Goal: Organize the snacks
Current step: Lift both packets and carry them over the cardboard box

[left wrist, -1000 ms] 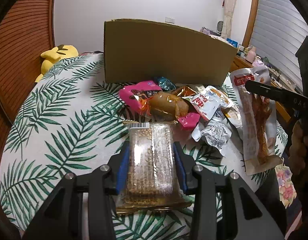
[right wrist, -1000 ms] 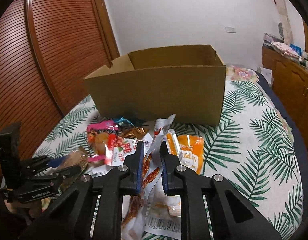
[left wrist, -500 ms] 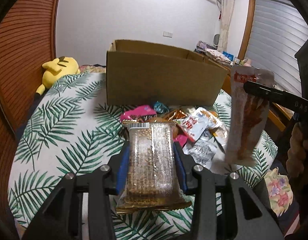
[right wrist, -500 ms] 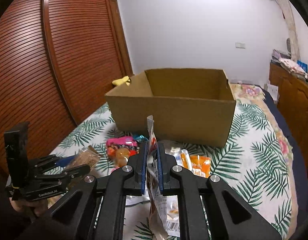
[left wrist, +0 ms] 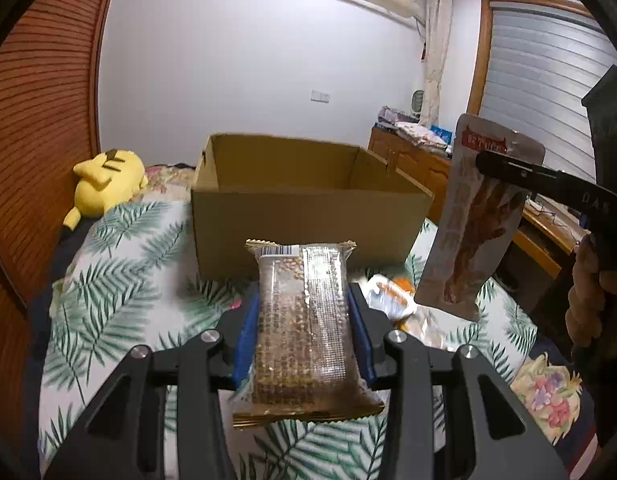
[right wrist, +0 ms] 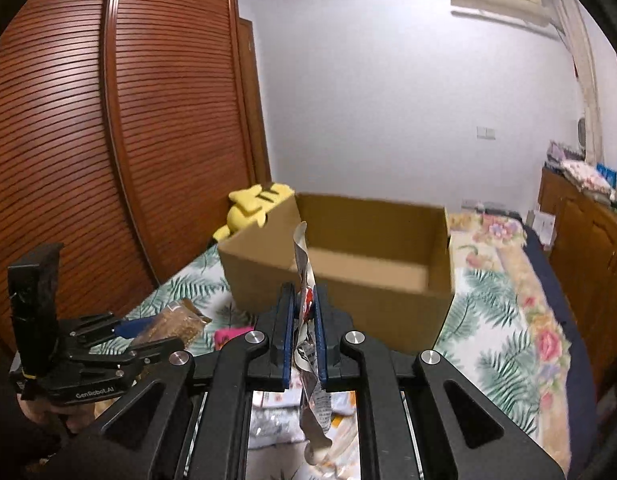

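My left gripper [left wrist: 302, 308] is shut on a clear nut-bar packet [left wrist: 302, 320] with gold ends and holds it above the bed, in front of the open cardboard box [left wrist: 308, 204]. My right gripper [right wrist: 303, 312] is shut on a long silvery chicken-foot snack pouch [right wrist: 304, 268], which hangs edge-on before the box [right wrist: 348, 256]. In the left wrist view that pouch [left wrist: 476, 224] hangs from the right gripper's finger [left wrist: 548, 184] at the right. The left gripper and its packet [right wrist: 172, 322] show at the lower left of the right wrist view. The box looks empty inside.
Loose snack packets [left wrist: 392, 300] lie on the palm-leaf bedspread [left wrist: 120, 280] below the grippers. A yellow plush toy [left wrist: 106, 178] lies left of the box. A wooden wardrobe [right wrist: 88, 160] stands at the left, a wooden cabinet [right wrist: 580, 232] at the right.
Both grippers have risen with their snacks and moved toward the box. The box's inside now shows. The pile of packets has dropped lower in both views.
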Motion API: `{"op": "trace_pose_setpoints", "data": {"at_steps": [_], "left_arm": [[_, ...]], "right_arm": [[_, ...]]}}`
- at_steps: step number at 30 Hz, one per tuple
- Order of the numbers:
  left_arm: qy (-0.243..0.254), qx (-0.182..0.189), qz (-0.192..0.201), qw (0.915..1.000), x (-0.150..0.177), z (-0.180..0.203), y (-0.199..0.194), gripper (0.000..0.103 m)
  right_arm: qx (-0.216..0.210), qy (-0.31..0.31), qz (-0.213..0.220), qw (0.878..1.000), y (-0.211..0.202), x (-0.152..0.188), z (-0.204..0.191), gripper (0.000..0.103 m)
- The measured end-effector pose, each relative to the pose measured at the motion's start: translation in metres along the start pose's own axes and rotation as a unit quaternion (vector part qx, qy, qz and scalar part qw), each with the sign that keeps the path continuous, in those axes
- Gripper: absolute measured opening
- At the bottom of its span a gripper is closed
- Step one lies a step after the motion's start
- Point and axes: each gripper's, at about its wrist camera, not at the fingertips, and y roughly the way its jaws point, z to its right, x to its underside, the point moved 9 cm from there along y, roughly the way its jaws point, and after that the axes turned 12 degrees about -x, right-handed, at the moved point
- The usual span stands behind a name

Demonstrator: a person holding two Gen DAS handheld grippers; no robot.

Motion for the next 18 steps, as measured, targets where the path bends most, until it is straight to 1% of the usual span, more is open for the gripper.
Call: {"op": "trace_pose_setpoints", "data": {"at_steps": [6,9,13,18], "left_arm": [[0.015,-0.007,0.031,0.9994,-0.050,0.000,0.006,0.039],[0.024,-0.012,0.043,0.9987,-0.077,-0.001,0.015,0.039],[0.034,-0.019,0.052,0.9979,-0.105,-0.002,0.029,0.039],[0.042,-0.023,0.051,0.9975,-0.130,-0.005,0.052,0.039]], "right_arm": [[0.012,-0.032,0.020,0.999,-0.001,-0.046,0.008,0.006],[0.018,-0.041,0.027,0.999,0.007,-0.068,0.017,0.006],[0.026,-0.048,0.028,0.998,0.023,-0.085,0.029,0.006],[0.032,-0.051,0.028,0.998,0.043,-0.097,0.044,0.006]]}}
